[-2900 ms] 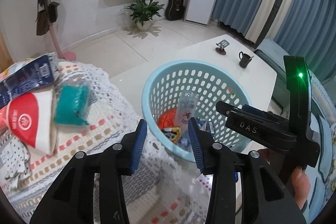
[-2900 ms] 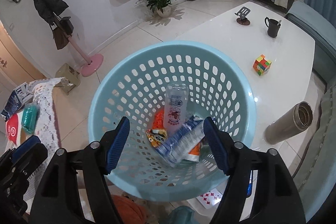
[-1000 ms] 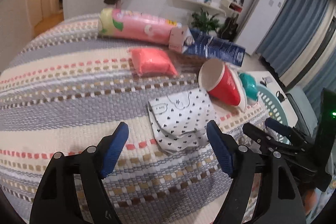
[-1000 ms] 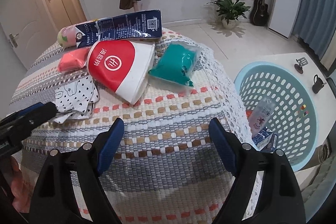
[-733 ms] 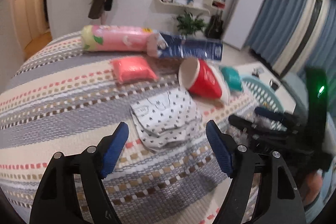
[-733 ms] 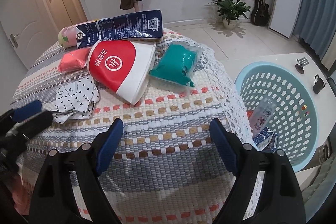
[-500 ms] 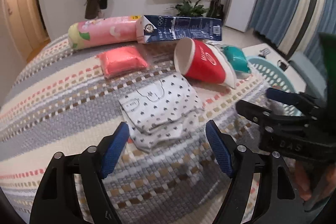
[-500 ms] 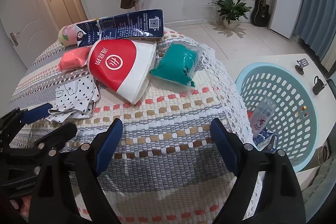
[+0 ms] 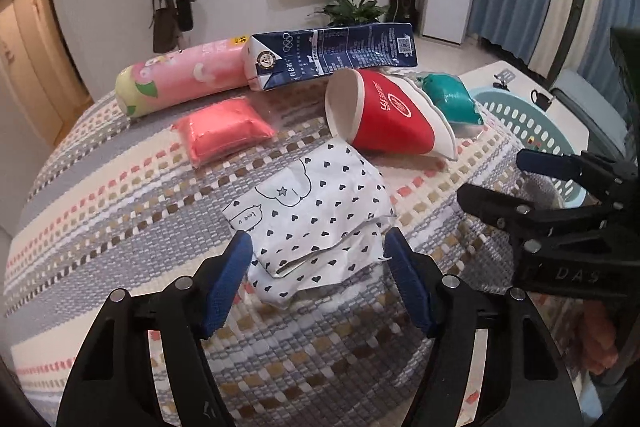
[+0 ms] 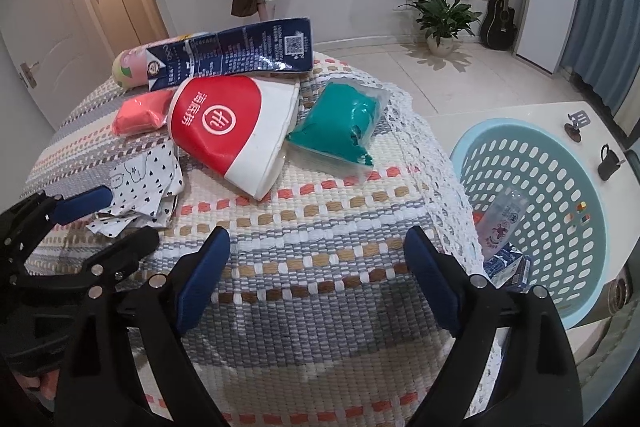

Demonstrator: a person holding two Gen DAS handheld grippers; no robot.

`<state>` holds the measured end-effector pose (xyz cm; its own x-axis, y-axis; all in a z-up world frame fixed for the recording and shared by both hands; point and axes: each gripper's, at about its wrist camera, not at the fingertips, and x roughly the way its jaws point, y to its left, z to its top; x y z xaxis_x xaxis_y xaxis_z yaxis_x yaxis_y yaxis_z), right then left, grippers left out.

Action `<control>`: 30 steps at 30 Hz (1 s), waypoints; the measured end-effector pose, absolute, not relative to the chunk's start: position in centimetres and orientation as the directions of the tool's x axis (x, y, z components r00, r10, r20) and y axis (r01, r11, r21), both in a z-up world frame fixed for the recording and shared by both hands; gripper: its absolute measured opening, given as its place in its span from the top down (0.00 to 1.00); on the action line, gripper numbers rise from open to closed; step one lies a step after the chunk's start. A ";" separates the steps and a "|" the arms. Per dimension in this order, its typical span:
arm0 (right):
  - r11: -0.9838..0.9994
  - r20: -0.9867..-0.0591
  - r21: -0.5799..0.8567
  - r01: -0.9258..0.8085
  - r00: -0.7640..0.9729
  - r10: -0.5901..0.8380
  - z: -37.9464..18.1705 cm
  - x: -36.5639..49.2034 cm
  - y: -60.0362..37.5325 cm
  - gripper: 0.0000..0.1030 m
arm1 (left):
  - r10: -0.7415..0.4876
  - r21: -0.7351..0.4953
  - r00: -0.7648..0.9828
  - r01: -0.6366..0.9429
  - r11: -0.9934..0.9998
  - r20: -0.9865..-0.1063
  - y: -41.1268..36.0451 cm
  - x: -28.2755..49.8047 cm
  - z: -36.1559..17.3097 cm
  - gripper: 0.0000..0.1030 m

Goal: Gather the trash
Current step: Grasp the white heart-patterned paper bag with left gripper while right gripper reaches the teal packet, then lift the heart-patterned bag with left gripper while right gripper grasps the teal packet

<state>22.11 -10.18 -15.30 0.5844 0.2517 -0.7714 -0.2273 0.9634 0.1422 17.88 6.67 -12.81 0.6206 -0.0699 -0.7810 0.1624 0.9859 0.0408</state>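
Left wrist view: my left tongs (image 9: pixel 316 259) are spread wide, holding nothing, their blue pads on either side of the near edge of a crumpled white paper with black hearts (image 9: pixel 312 211) on the woven tablecloth (image 9: pixel 120 187). Beyond it lie a red and white paper cup (image 9: pixel 392 119) on its side, a pink packet (image 9: pixel 222 129), a teal packet (image 9: pixel 452 99), a navy carton (image 9: pixel 332 53) and a pink roll (image 9: pixel 180 79). Right wrist view: my right tongs (image 10: pixel 318 259) are wide open and empty above the cloth. The pale blue basket (image 10: pixel 560 163) stands off the table's right side, with trash inside.
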 end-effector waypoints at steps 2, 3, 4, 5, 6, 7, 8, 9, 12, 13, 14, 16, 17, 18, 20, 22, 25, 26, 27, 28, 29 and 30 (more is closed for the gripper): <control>0.962 -0.763 0.176 -0.208 0.588 0.266 -15.3 22.1 -11.0 0.18 | -0.058 0.057 0.627 0.161 0.985 -0.777 6.4 17.6 -12.8 0.40; 0.961 -0.760 0.189 -0.200 0.590 0.272 -15.2 22.1 -11.3 0.18 | -0.057 0.058 0.628 0.162 0.985 -0.776 6.4 17.6 -12.9 0.44; 0.957 -0.753 0.216 -0.193 0.591 0.290 -15.2 22.2 -11.8 0.18 | -0.056 0.061 0.631 0.162 0.985 -0.774 6.4 17.6 -12.9 0.44; 0.955 -0.750 0.229 -0.189 0.592 0.297 -15.2 22.2 -12.1 0.18 | -0.054 0.062 0.633 0.160 0.985 -0.772 6.4 17.6 -12.9 0.47; 0.954 -0.748 0.239 -0.183 0.592 0.301 -15.2 22.2 -12.3 0.18 | -0.049 0.065 0.636 0.155 0.986 -0.770 6.4 17.6 -12.8 0.49; 0.952 -0.747 0.247 -0.183 0.590 0.307 -15.1 22.3 -12.5 0.18 | -0.044 0.070 0.639 0.152 0.986 -0.768 6.4 17.5 -12.8 0.53; 0.953 -0.747 0.243 -0.184 0.591 0.304 -15.0 22.4 -12.6 0.18 | -0.038 0.075 0.642 0.148 0.986 -0.766 6.5 17.5 -12.8 0.59; 0.957 -0.747 0.227 -0.181 0.599 0.290 -14.8 22.5 -12.6 0.18 | -0.033 0.079 0.645 0.145 0.986 -0.763 6.6 17.5 -12.8 0.66; 0.958 -0.739 0.220 -0.184 0.610 0.287 -14.2 22.9 -12.8 0.18 | -0.040 0.069 0.653 0.139 0.988 -0.756 6.9 17.4 -12.7 0.80; 0.957 -0.734 0.222 -0.188 0.613 0.291 -13.9 23.1 -12.9 0.18 | -0.046 0.060 0.655 0.140 0.988 -0.754 6.9 17.3 -12.6 0.82; 0.957 -0.730 0.220 -0.191 0.618 0.291 -13.7 23.3 -13.0 0.18 | -0.051 0.056 0.657 0.141 0.988 -0.753 7.0 17.3 -12.6 0.87; 0.957 -0.726 0.220 -0.188 0.625 0.289 -13.3 23.7 -13.2 0.18 | -0.056 0.051 0.659 0.143 0.988 -0.750 7.0 17.1 -12.5 0.89; 0.957 -0.725 0.224 -0.186 0.625 0.291 -13.1 24.0 -13.3 0.18 | -0.060 0.049 0.662 0.145 0.988 -0.747 7.0 16.9 -12.4 0.91; 0.955 -0.725 0.231 -0.185 0.623 0.295 -13.0 24.4 -13.5 0.18 | -0.063 0.047 0.664 0.146 0.988 -0.745 6.8 16.7 -12.4 0.93; 0.952 -0.726 0.248 -0.178 0.617 0.305 -12.9 25.0 -13.7 0.18 | -0.075 0.031 0.666 0.146 0.989 -0.743 7.0 16.2 -12.2 0.94; 0.948 -0.728 0.267 -0.173 0.609 0.316 -12.9 25.6 -14.0 0.18 | -0.101 -0.005 0.668 0.144 0.990 -0.738 7.1 15.5 -11.9 0.95; 0.941 -0.736 0.290 -0.172 0.589 0.334 -13.2 26.5 -13.8 0.29 | -0.138 -0.056 0.672 0.142 0.988 -0.727 7.5 14.5 -11.3 0.96; 0.938 -0.740 0.302 -0.171 0.578 0.344 -13.3 26.9 -13.8 0.32 | -0.150 -0.071 0.675 0.143 0.987 -0.722 7.7 14.1 -11.1 0.97; 0.934 -0.742 0.315 -0.167 0.570 0.353 -13.4 27.3 -13.7 0.35 | -0.153 -0.077 0.678 0.142 0.987 -0.719 7.6 13.9 -10.9 0.97; 0.931 -0.744 0.325 -0.165 0.563 0.359 -13.6 27.6 -13.6 0.36 | -0.158 -0.083 0.680 0.142 0.986 -0.716 7.6 13.7 -10.8 0.97; 0.927 -0.749 0.340 -0.161 0.550 0.370 -13.8 28.1 -13.4 0.37 | -0.165 -0.092 0.682 0.142 0.986 -0.713 7.6 13.5 -10.6 0.97; 0.925 -0.754 0.345 -0.156 0.541 0.373 -14.1 28.4 -13.3 0.42 | -0.171 -0.102 0.684 0.141 0.985 -0.709 7.7 13.2 -10.5 0.97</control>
<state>28.41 -13.31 -14.06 0.5407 0.3727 -0.7542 -0.1563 0.9254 0.3452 13.23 7.71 -10.46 0.6838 -0.1713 -0.7093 0.1407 0.9848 -0.1021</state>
